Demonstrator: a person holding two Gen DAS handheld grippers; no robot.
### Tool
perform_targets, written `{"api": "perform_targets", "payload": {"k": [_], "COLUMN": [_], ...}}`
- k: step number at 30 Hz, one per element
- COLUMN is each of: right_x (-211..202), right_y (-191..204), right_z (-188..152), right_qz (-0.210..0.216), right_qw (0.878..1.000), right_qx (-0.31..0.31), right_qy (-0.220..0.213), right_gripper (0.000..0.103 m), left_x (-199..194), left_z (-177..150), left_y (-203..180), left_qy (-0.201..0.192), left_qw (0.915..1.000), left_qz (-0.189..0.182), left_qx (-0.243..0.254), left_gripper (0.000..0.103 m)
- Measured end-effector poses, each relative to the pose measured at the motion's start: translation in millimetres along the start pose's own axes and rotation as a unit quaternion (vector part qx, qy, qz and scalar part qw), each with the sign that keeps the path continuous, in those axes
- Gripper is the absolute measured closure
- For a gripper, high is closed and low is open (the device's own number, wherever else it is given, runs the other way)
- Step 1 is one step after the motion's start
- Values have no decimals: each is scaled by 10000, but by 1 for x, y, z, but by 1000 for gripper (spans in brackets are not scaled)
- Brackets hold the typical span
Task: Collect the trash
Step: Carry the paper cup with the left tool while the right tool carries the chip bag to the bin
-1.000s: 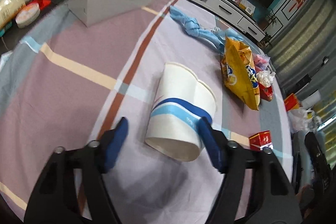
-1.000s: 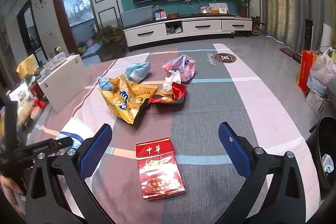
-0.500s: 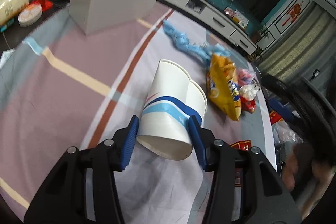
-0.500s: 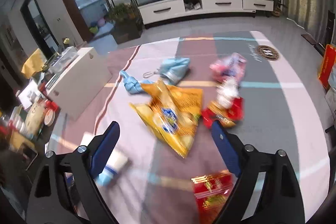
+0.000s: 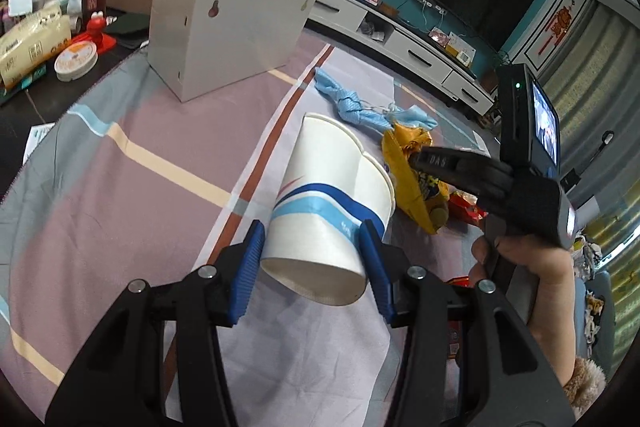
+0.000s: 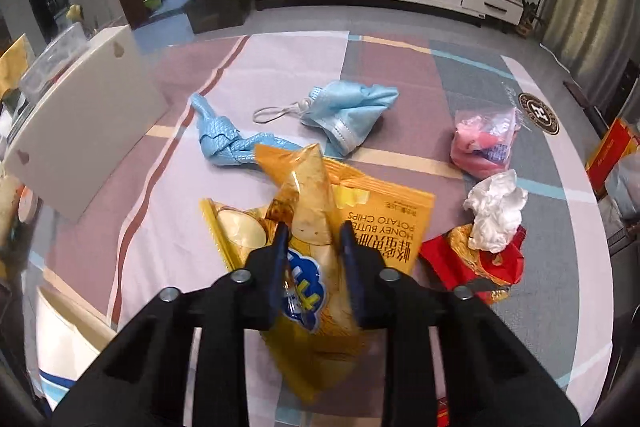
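Left gripper [image 5: 312,263]: its blue pads are clamped on the base end of the paper cups [image 5: 332,203], one pad on each side, low centre of the left wrist view.
Paper cups: two white cups with a blue band, nested, lying tilted with the rims toward the upper middle of the frame; whether they are clear of the cloth I cannot tell.
Right gripper [image 6: 312,247]: jaws have just been closing, and the fingers now pinch a raised fold of the chip bag [image 6: 344,227], low centre of the right wrist view.
Chip bag: yellow, crumpled, in the middle of the checked cloth [image 6: 280,67].
Other trash: a blue mask [image 6: 348,115] and a knotted blue wrapper [image 6: 224,143] above the bag; a pink bag [image 6: 484,143], a white tissue [image 6: 496,211] and a red wrapper [image 6: 472,263] to its right.
Hand [image 5: 532,267]: grips the right gripper's handle at the right edge of the left wrist view.
White box [image 5: 224,27]: upper left on the cloth.
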State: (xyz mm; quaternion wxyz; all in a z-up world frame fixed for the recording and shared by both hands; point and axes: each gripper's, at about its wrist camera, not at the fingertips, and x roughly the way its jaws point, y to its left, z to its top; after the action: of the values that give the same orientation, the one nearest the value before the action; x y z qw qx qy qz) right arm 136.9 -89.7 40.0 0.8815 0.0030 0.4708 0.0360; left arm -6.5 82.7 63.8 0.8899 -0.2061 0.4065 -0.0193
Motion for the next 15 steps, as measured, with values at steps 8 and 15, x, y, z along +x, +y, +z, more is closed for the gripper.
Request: {"api": "perform_targets", "payload": {"k": [8,15], "right_x": [-58,-105], "right_y": [-11,-31], "right_z": [-19,-63], "right_qz": [517,831], "right_qw": [9968,9928], "right_qx": [-61,-46], "right_qy": [-603,-861], "right_gripper": [83,83], "left_x": [-3,-4], "left_z": [-2,-8], "left_y": [-5,-15], "left_qy": [-54,-43], "left_qw": [9999,9996], "left_qz": [-21,-53], "left_qx": [111,260], "left_gripper": [53,53]}}
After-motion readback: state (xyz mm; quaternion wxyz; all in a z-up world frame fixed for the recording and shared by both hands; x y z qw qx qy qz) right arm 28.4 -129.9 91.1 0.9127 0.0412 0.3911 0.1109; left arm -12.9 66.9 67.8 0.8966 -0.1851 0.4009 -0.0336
